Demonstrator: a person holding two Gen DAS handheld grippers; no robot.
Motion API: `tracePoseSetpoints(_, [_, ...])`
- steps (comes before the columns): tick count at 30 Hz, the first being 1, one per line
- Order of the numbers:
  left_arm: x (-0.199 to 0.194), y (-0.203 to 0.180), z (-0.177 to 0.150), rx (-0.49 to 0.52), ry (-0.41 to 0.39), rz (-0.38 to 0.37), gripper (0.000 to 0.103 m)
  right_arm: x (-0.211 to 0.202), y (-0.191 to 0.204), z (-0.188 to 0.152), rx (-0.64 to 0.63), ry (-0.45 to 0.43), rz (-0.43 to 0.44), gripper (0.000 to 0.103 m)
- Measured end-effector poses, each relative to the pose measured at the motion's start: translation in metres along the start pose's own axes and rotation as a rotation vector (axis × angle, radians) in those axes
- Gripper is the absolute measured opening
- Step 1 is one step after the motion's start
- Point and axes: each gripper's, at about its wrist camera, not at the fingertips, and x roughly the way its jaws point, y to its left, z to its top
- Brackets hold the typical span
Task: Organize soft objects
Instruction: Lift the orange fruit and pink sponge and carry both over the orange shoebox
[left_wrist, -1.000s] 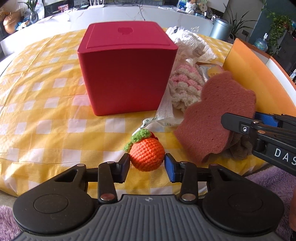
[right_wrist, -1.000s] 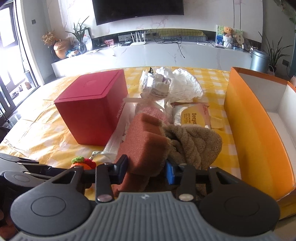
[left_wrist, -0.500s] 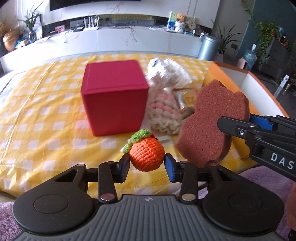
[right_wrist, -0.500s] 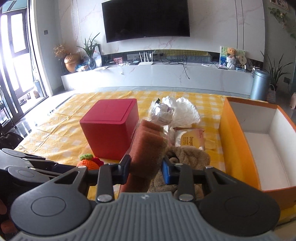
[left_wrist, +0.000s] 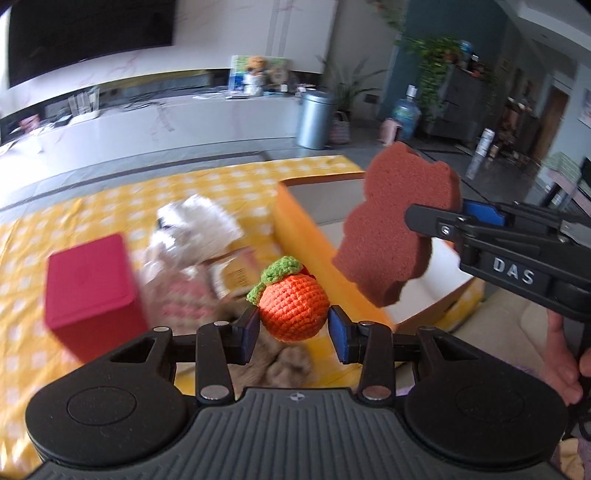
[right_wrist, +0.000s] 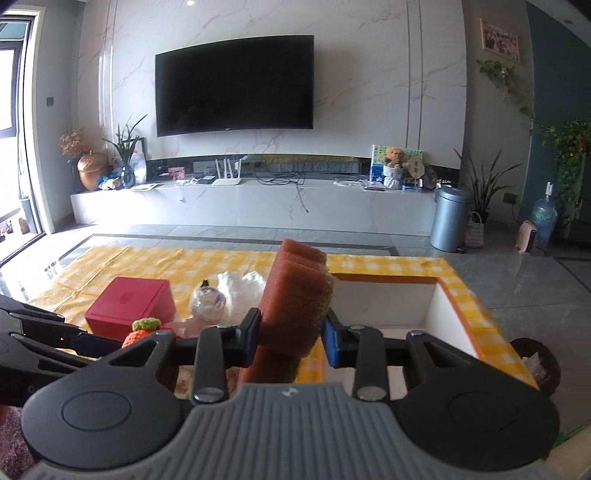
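My left gripper (left_wrist: 292, 328) is shut on an orange crocheted fruit (left_wrist: 293, 308) with a green leaf, held above the table. My right gripper (right_wrist: 291, 338) is shut on a brown bear-shaped sponge (right_wrist: 295, 295), which also shows in the left wrist view (left_wrist: 399, 225), raised over the near edge of the orange box (left_wrist: 306, 236). The box's white inside (right_wrist: 384, 306) is open at the right. A pink-and-white crocheted piece (left_wrist: 181, 299) and a brown knitted item (left_wrist: 288, 365) lie on the table below.
A red cube box (left_wrist: 92, 288) stands at the left on the yellow checked tablecloth (left_wrist: 92, 206). A white crumpled plastic bag (left_wrist: 199, 221) and a yellow packet (left_wrist: 232, 273) lie between the cube and the orange box.
Both grippers have risen well above the table with their objects and swung right toward the orange box. The sponge has come off the brown knitted item.
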Motion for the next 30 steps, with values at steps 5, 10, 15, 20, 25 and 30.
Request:
tracePoseSetpoints(5, [0.033, -0.042, 0.034, 0.121, -0.004, -0.065, 0.046, 0.000, -0.037, 0.014, 0.023, -0.017, -0.074, 0.034])
tracePoseSetpoints(10, [0.070, -0.073, 0.055, 0.181, 0.024, -0.131, 0.046, 0.017, -0.071, 0.014, 0.027, 0.019, -0.134, 0.034])
tracePoseSetpoints(15, [0.110, -0.087, 0.060, 0.214, 0.111, -0.186, 0.046, 0.044, -0.101, 0.003, 0.066, 0.096, -0.167, 0.034])
tracePoseSetpoints(20, [0.138, -0.105, 0.049, 0.330, 0.197, -0.155, 0.046, 0.072, -0.128, -0.013, 0.098, 0.194, -0.187, 0.034])
tracePoseSetpoints(25, [0.166, -0.112, 0.036, 0.377, 0.280, -0.141, 0.046, 0.100, -0.139, -0.030, 0.109, 0.309, -0.186, 0.035])
tracePoseSetpoints(30, [0.182, -0.112, 0.028, 0.381, 0.334, -0.137, 0.046, 0.118, -0.146, -0.047, 0.127, 0.394, -0.170, 0.035])
